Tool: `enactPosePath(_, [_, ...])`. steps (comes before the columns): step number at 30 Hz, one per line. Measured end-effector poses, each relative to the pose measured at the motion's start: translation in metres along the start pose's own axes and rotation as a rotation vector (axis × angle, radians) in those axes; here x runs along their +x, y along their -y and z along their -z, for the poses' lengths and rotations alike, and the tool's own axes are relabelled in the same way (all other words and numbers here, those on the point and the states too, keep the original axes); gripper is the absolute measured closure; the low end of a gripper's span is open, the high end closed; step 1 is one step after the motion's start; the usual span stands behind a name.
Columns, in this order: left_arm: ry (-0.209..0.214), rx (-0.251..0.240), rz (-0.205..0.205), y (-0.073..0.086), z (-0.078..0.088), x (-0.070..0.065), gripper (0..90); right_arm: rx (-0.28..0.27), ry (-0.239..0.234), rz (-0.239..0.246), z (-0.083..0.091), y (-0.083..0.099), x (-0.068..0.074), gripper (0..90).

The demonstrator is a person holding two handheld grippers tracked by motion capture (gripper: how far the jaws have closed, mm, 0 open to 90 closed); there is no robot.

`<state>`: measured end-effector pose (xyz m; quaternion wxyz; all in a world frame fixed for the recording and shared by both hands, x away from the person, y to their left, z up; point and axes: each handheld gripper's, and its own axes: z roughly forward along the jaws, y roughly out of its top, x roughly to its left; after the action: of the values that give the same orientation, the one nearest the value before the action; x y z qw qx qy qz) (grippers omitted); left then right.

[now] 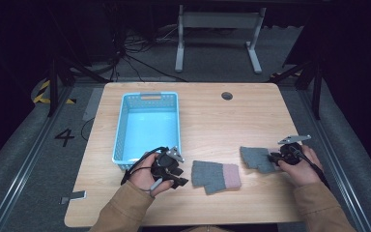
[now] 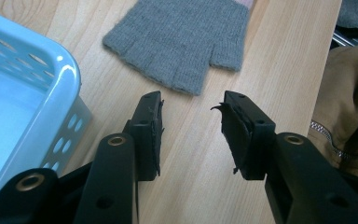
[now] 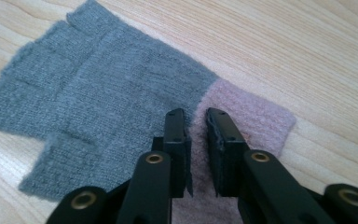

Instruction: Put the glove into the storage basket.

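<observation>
High view: blue perforated basket (image 1: 147,126) at far left of wooden table (image 1: 212,121), nothing inside. Two grey fingerless gloves, middle glove (image 1: 216,176) lying free, right glove (image 1: 257,158) at right gripper (image 1: 273,157).

Left gripper view: left gripper (image 2: 191,128) parted, gripping nothing, glove just beyond.

Right gripper view: narrowed jaws pinching pink cuff (image 3: 242,126).
</observation>
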<state>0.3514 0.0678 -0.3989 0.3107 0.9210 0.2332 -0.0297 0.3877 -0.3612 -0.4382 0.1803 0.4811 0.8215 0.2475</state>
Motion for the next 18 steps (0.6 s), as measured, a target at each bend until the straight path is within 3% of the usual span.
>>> enactPosePath(4, [0.0,-0.002,0.001,0.0,0.0,0.0,59.2,-0.009,-0.011,-0.051,0.001,0.001,-0.002,82.5])
enactPosePath(8, [0.002,-0.002,0.001,0.0,0.0,0.002,59.1,-0.014,-0.055,-0.109,0.004,0.001,-0.005,83.5])
enactPosePath(18, [0.003,-0.003,-0.001,-0.001,0.0,0.002,59.1,-0.062,-0.071,-0.13,0.021,-0.004,0.003,83.6])
